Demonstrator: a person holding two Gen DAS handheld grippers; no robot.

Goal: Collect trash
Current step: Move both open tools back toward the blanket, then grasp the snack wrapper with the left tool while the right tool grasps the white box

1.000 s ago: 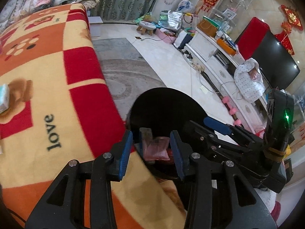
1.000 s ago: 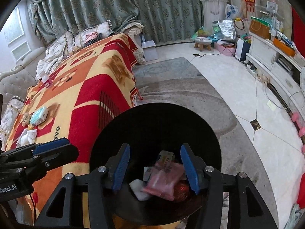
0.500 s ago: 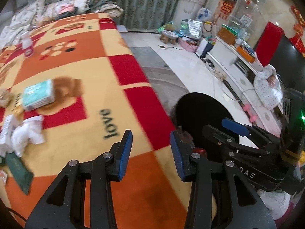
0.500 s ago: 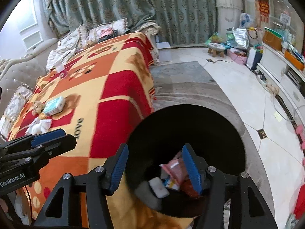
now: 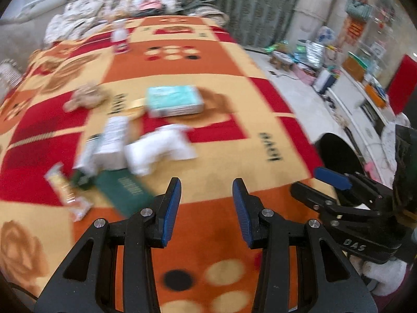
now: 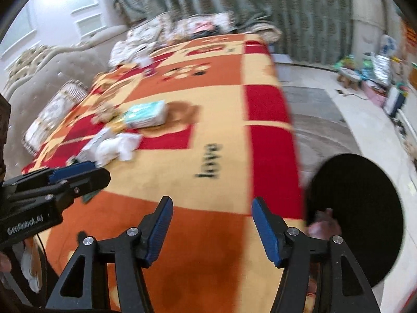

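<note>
Over the blanket [image 5: 221,161], two empty wide-jawed grippers, left [image 5: 207,208] and right [image 6: 212,230]; one black bin [image 6: 359,208] beside it.

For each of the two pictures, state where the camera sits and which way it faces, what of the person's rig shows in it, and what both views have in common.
Left wrist view: sits on the left gripper, facing along its open fingers over the blanket toward the litter; the right gripper juts in at the right edge.
Right wrist view: sits on the right gripper, facing across the blanket; the left gripper enters at the left edge.
Shared: the tissue pack, the crumpled white tissue and the black bin.
</note>
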